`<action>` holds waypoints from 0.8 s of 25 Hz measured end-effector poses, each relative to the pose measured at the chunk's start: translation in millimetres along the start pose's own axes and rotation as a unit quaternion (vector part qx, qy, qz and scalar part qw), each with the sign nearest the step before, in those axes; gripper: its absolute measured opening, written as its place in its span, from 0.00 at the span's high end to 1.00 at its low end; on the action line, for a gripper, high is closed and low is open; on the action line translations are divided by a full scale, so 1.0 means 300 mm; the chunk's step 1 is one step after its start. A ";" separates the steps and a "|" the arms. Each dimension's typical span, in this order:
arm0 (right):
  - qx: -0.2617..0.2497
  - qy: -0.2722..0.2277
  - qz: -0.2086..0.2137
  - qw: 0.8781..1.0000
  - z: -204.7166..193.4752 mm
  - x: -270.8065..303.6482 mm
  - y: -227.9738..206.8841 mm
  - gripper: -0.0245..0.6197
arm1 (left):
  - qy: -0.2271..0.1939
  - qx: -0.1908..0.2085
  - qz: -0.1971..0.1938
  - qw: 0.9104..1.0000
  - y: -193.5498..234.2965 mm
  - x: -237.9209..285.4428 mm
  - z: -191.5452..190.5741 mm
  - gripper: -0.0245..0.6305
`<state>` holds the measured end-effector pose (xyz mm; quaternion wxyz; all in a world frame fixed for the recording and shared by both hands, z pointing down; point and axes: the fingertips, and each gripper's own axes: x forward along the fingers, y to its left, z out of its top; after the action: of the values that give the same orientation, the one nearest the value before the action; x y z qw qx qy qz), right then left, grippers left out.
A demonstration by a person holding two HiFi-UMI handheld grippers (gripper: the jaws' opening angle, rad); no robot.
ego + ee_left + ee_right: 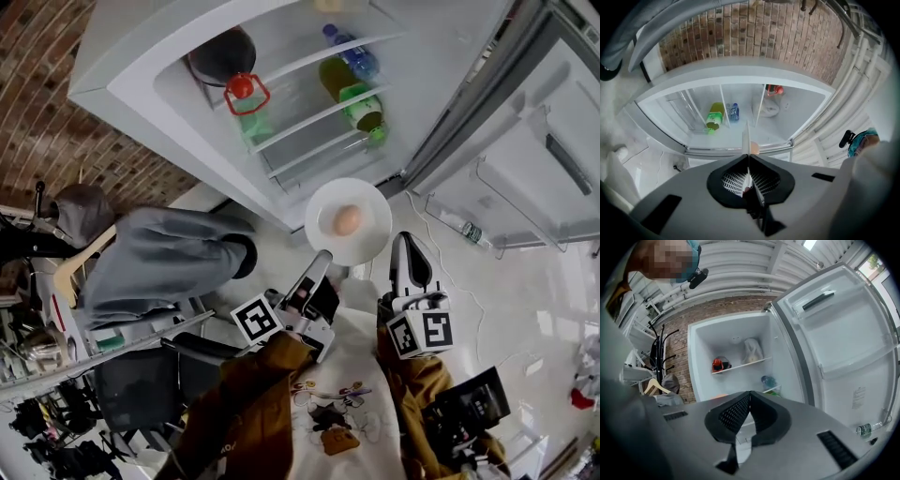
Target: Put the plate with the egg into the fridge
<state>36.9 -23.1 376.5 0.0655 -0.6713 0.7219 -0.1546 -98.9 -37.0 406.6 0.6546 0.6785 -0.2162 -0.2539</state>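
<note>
1. Left tool (323,259) clamps the near rim of the plate (371,208); it juts ahead, egg (347,220) centred, toward the open fridge (141,58).
2. Right tool (750,393), closed and empty, rides alongside; the fridge door (525,159) stands wide to its right.

fridge (131,52) top cut off by head view's edge, green bottle (361,105) label unreadably small, egg (755,149) half hidden behind edge-on plate (746,135)

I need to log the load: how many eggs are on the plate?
1. The egg lies near the middle of the white plate, which the left gripper holds by its rim; none looks hidden.
</note>
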 end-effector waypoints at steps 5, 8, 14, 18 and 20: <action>0.002 0.005 0.007 1.000 0.026 0.101 -0.084 0.95 | -0.005 0.008 0.003 1.000 0.015 0.097 0.023 0.94; 0.004 0.006 0.008 1.000 0.033 0.147 -0.126 0.95 | -0.005 0.007 0.005 1.000 0.027 0.147 0.026 0.94; 0.008 0.012 0.022 1.000 0.047 0.231 -0.187 0.95 | -0.020 0.001 0.014 1.000 0.054 0.236 0.041 0.94; 0.005 0.015 0.033 0.999 0.060 0.274 -0.223 0.95 | -0.037 -0.004 0.015 0.999 0.069 0.281 0.047 0.94; 0.002 0.016 0.042 0.999 0.066 0.296 -0.239 0.95 | -0.047 -0.006 0.014 0.999 0.077 0.304 0.051 0.94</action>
<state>102.7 -117.4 390.2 0.0623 -0.6374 0.7503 -0.1640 -36.7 -107.0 423.8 0.6511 0.6592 -0.2543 -0.2773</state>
